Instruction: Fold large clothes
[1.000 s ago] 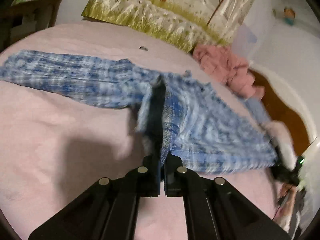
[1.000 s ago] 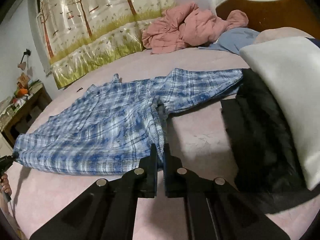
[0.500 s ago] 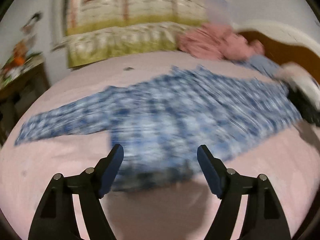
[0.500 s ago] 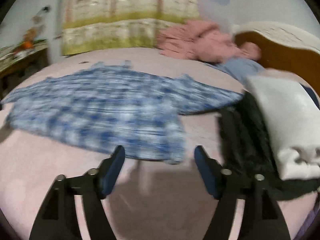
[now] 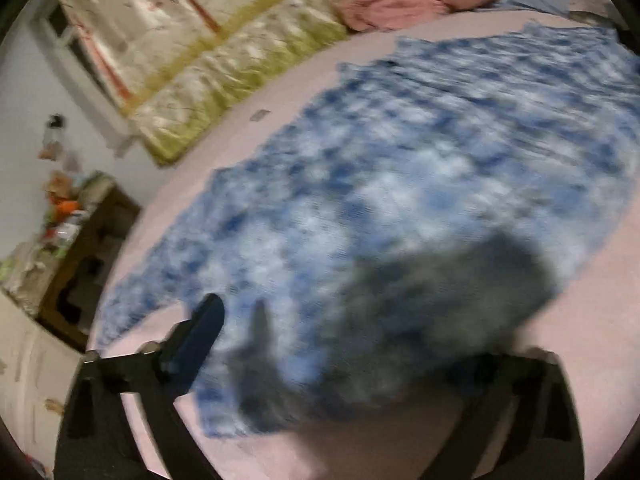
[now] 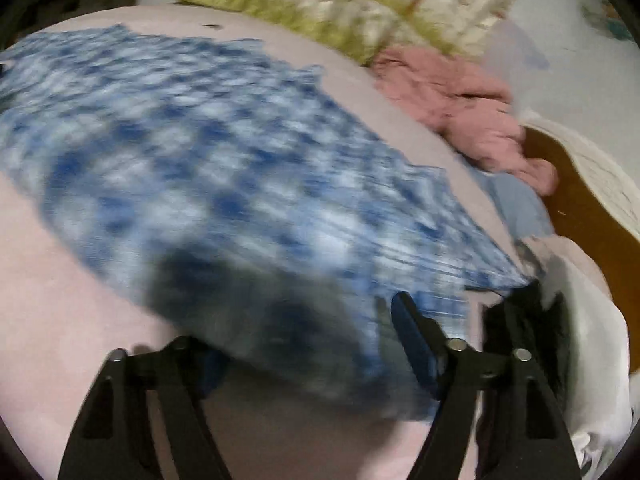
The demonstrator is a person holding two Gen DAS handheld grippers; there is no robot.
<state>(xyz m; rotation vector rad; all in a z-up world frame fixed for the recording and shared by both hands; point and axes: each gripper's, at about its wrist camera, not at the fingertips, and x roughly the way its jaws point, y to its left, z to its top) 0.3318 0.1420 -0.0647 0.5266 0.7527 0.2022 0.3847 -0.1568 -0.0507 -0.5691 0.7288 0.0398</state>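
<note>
Blue plaid shirt (image 5: 420, 168) lies spread flat on the pink bed (image 5: 592, 320), no fold visible. Left gripper (image 5: 352, 344) and right gripper (image 6: 316, 344) are closing over its near hem, pads not yet pressing. Folding remains.

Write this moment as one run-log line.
stage: regrasp | left gripper: closing over plaid shirt | right gripper: closing over shirt hem | bed

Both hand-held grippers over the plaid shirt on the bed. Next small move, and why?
Probably finish closing each gripper on the near hem. The blue-and-white plaid cotton shirt lies spread on the pink bedsheet; the left hand-held gripper and right hand-held gripper straddle its edge, jaws closing with cloth between, not yet pinched.
</note>
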